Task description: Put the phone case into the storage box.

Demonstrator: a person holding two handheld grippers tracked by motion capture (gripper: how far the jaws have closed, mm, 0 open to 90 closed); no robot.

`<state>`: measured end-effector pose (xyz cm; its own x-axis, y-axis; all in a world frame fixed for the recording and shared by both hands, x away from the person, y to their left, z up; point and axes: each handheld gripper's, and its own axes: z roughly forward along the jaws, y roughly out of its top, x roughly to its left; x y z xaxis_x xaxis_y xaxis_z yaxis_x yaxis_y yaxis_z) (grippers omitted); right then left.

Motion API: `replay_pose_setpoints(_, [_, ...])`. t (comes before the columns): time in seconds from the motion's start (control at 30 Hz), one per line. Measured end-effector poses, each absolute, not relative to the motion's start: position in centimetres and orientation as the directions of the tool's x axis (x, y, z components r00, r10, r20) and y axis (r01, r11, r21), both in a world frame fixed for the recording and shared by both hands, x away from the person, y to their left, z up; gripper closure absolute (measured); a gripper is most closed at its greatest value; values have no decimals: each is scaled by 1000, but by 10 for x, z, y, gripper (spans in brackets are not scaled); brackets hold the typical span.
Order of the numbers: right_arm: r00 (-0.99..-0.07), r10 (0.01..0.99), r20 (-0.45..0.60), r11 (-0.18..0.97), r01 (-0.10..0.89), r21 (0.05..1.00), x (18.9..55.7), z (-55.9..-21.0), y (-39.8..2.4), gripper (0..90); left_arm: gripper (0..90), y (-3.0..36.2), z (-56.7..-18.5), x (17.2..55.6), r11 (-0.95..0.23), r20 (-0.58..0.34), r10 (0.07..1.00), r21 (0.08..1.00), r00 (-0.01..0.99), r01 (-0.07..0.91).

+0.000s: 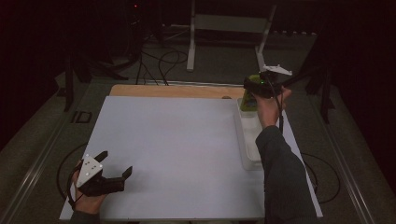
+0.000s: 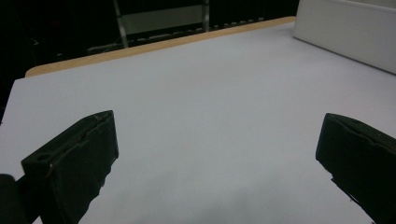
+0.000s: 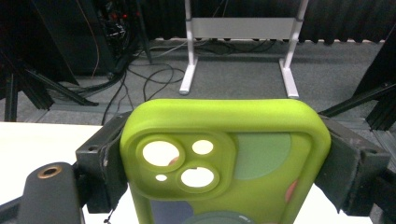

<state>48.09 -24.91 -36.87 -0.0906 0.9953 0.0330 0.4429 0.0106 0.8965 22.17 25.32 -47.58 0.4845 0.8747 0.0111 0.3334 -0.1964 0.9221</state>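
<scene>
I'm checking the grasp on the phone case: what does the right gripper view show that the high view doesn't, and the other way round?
The right gripper view alone shows the green phone case close up: its camera cutouts and both jaws pressed against its sides.

The high view alone shows the layout: the right gripper holds the case above the far end of the white tray, while the left gripper rests open at the near left of the table.

Both show the case clamped and the white stand on the floor beyond.
</scene>
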Motion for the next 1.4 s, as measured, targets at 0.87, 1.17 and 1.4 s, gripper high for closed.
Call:
replay_pose_setpoints(0.87, [-79,997,23,18,487,873,495,-389,-244,156,0,251,-476,222,-202,17,874,921,485,333])
replay_pose_setpoints(1.17, [-75,997,13,27,507,861,498,-395,-247,156,0,251,-476,221,-204,18,873,921,487,332])
replay_pose_setpoints(1.4, [-69,997,15,24,525,851,499,-403,-249,156,0,250,-476,221,-207,20,872,921,489,331])
